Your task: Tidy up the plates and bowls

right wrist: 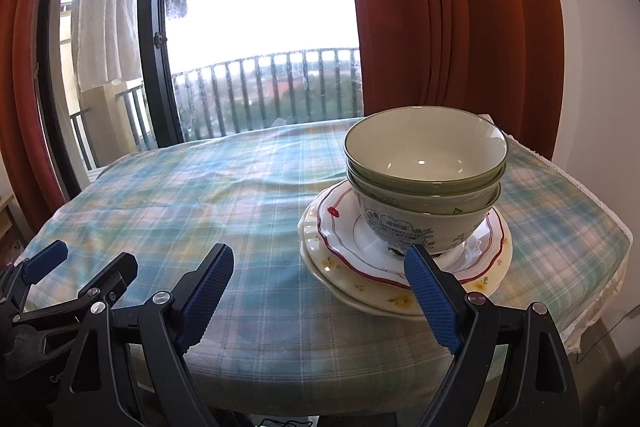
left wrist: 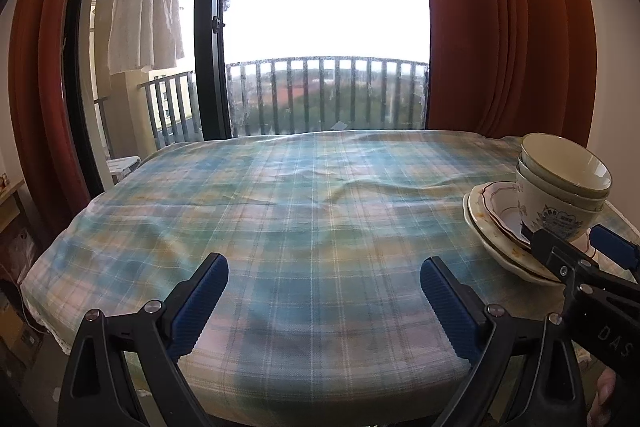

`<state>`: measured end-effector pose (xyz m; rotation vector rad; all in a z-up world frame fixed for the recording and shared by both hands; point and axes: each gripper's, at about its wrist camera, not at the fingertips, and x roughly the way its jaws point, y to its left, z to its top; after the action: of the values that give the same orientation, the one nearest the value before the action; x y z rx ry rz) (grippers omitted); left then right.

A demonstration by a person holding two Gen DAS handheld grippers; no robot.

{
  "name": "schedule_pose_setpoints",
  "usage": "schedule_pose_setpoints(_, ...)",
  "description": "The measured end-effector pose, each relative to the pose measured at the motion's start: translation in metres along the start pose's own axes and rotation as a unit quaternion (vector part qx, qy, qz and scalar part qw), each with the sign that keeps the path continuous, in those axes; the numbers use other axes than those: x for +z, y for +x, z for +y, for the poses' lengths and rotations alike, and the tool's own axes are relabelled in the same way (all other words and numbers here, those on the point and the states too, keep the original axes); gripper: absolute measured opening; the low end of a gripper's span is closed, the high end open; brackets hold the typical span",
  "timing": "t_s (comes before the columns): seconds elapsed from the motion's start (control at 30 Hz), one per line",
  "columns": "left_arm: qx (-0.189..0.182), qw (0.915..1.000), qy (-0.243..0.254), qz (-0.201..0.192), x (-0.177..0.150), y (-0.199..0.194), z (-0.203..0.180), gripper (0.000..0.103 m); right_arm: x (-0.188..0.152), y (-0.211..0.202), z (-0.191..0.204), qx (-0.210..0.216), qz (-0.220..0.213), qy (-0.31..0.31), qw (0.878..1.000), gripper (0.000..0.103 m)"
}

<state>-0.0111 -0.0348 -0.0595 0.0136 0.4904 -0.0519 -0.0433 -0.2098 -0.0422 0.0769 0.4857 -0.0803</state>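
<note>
Readable text is scarce. In the left wrist view, white letters "DAS" stand on the black body of the right tool (left wrist: 576, 243), low at the right edge; whatever follows is cut off. In the right wrist view, pale letters "Ge" show on the black body of the left tool (right wrist: 96, 267) at the lower left, the rest hidden. The bottom bowl (right wrist: 424, 223) of the stack carries a printed heart-shaped label with small characters, too blurred to read in either view. No numbers or signs elsewhere.
</note>
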Motion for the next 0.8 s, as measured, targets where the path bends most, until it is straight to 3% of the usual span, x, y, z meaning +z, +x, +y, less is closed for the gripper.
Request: schedule_pose_setpoints(0.8,0.014,0.9998,-0.002,-0.010,0.0018,-0.0022,0.0018,0.098,0.0026,-0.0001,0.0023,-0.009,-0.003,0.001,1.000,0.089)
